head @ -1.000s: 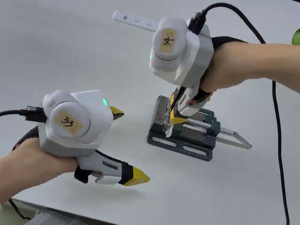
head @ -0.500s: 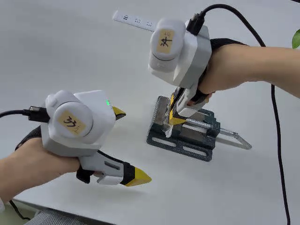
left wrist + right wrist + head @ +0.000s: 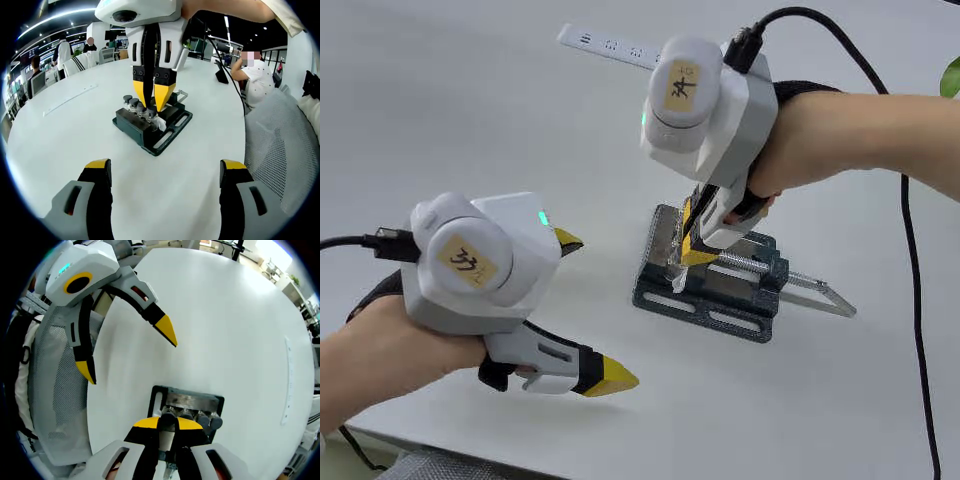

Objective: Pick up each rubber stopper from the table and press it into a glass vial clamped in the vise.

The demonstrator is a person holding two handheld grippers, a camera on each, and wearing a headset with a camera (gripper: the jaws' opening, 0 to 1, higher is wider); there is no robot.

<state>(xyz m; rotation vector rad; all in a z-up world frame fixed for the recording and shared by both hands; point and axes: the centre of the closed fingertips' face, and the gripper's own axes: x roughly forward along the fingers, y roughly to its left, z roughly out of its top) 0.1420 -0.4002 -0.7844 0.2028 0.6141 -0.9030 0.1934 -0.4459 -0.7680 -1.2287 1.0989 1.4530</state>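
Rubber stoppers point(image 3: 202, 418), dark and round, seem to cap all four glass vials point(image 3: 135, 104). The vials stand in one row in the vise point(image 3: 705, 310). In the head view the vise sits on the white tabletop point(image 3: 470, 120), a little toward 4 o'clock from the middle.

The right gripper point(image 3: 690, 258) points straight down on the vial at one end of the row. Its jaws are almost together around the top of this vial, with a narrow gap between the yellow tips. I cannot tell whether they pinch the stopper there or only stand beside it.

The left gripper point(image 3: 165, 165) hangs at 8 o'clock in the head view, well apart from the vise. Its jaws are spread wide with nothing between them.

By my judgement the task is near its end, and what is left is to press this end stopper fully home. How deep the other stoppers sit is too small to tell.
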